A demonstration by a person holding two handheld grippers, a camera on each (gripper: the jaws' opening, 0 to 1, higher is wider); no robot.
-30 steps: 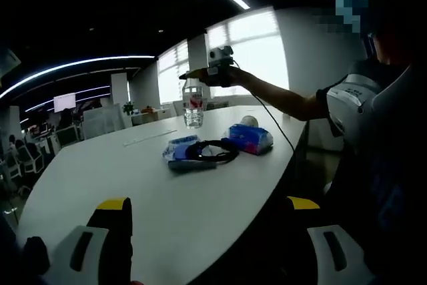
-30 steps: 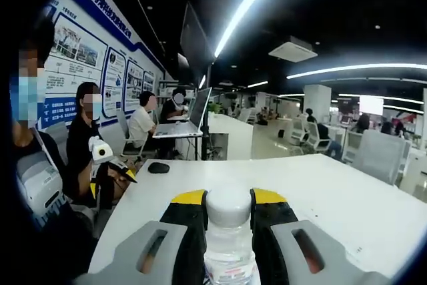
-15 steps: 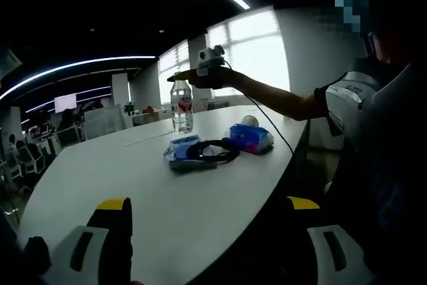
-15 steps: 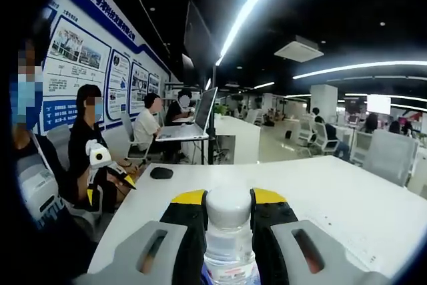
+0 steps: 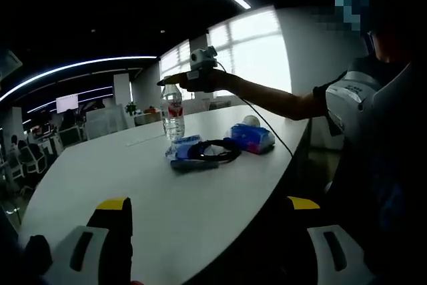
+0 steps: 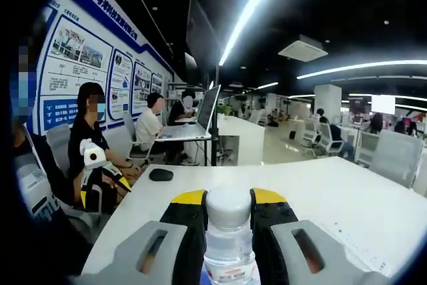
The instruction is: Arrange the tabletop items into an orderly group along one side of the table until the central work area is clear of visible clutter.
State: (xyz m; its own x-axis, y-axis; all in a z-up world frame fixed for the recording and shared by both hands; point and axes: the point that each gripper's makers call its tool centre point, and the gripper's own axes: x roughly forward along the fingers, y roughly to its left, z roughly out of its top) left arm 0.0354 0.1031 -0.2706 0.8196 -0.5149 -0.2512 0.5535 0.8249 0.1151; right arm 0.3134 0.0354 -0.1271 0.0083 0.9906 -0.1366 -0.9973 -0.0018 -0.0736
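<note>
A clear water bottle with a red label and white cap hangs just above the white table, behind the other items. My right gripper is shut on its neck; in the left gripper view that gripper reaches in from the right on a person's outstretched arm. Black headphones lie on a blue packet mid-table, with a blue tissue pack to their right. My left gripper is open low over the near table edge, holding nothing.
A black mouse lies on the table's far left in the right gripper view. People sit at a laptop on a neighbouring desk. Office chairs line the table's far side. Papers lie beyond the bottle.
The right gripper has carried the bottle leftward and slightly lower in the left gripper view, past the headphones. The left gripper has stayed still.
</note>
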